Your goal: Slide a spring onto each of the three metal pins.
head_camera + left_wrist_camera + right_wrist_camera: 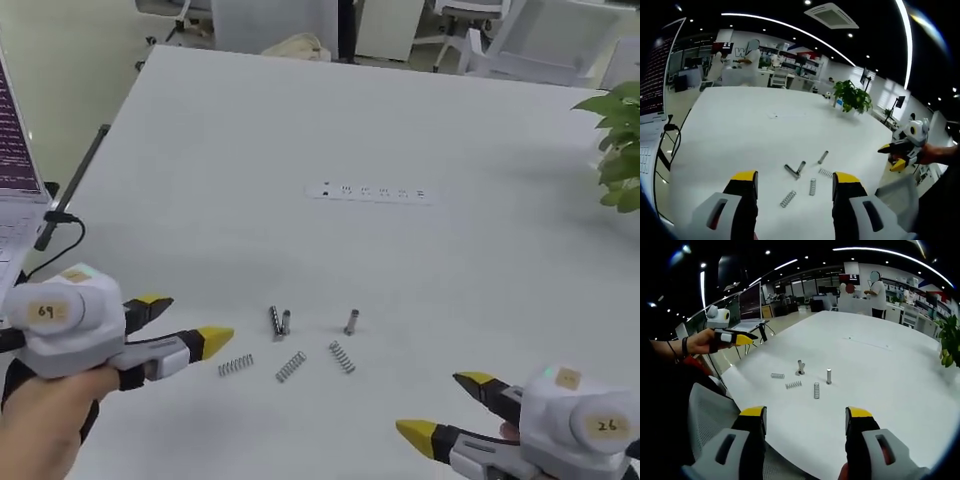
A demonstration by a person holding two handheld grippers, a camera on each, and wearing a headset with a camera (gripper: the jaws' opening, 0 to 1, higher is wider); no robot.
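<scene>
3 short metal pins and 3 small coil springs sit loose on the white table (pixel 480 250), in the near middle, between the 2 pairs of tongs. The lone pin (pixel 351 321) stands upright, a stubby grey cylinder, a little right of the other 2. Those 2 touch: the paler pin (pixel 286 322) stands up and the darker pin (pixel 275 320) is tipped against its foot. Whether it leans or lies flat is hard to make out. Just nearer than the pins lie the left spring (pixel 236 366), the middle spring (pixel 291 366) and the right spring (pixel 342 357). All 3 are on their sides, thin silvery wire coils, none on a pin and none touching another.

The left tongs (pixel 185 320) hover at the near left with their yellow-tipped jaws spread and nothing between them. The right tongs (pixel 447 407) hover at the near right, also gaping and empty. Both bodies are pale grey plastic with black shanks, and the hands behind them are cut off at the edge of view.

The table is smooth and matt. A white power strip (pixel 365 192) lies flat farther back. A laptop (pixel 15 170) is cut off at the left edge with a black cable (pixel 62 215) beside it, and a leafy green plant (pixel 620 140) is cropped at the far right.
</scene>
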